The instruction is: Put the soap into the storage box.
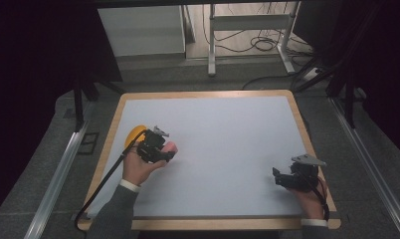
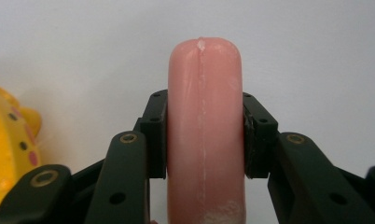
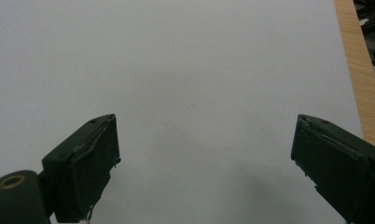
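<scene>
A pink sausage-shaped piece [image 2: 205,135] stands upright between the jaws of my left gripper [image 2: 205,135], whose pads press on both its sides. From above, that gripper [image 1: 164,149] hovers over the left part of the white mat, the pink piece [image 1: 171,147] poking out at its tip. A yellow spotted object [image 1: 134,134] lies just left of it, its edge in the left gripper view as well [image 2: 8,149]. My right gripper [image 3: 204,163] stands wide open over bare mat with nothing between its fingers; in the high view the right gripper [image 1: 279,178] sits near the front right corner.
The white mat [image 1: 213,144] covers a wooden table whose rim [image 1: 302,129] shows on all sides. A strip of wood edge [image 3: 360,70] runs along the right of the right gripper view. Metal rails and a desk frame with cables stand beyond the table.
</scene>
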Motion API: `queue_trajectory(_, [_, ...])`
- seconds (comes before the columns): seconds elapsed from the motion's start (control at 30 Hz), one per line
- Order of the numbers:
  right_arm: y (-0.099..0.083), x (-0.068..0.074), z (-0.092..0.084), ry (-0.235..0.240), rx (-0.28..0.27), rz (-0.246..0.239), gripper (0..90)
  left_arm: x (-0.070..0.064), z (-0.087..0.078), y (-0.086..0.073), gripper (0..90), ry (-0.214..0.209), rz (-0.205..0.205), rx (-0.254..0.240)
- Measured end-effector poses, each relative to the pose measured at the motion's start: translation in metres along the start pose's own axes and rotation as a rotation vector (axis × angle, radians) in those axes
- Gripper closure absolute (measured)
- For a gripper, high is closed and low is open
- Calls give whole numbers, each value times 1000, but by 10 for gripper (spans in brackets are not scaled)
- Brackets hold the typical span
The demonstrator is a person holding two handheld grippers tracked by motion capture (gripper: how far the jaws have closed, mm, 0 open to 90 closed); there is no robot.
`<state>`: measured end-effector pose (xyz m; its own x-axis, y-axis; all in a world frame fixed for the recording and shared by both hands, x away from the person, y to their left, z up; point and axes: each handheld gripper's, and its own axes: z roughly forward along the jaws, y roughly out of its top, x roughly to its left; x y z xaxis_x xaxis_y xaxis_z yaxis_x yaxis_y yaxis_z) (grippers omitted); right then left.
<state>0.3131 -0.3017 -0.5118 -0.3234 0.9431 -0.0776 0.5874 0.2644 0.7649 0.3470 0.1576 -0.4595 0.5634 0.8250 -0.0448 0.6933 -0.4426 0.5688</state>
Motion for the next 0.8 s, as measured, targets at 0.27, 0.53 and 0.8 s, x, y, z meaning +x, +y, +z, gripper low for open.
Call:
queue_trajectory(0.27, [0,0,0,-3,2,1,74,10,-4,-5,604,0,-23,-12])
queue_trajectory(0.53, [0,-1,0,-5,6,7,74,18,-10,-7,604,9,-37,-17])
queue_trajectory(0.8, [-1,-1,0,-8,4,9,74,27,-19,-8,604,22,-48,-35])
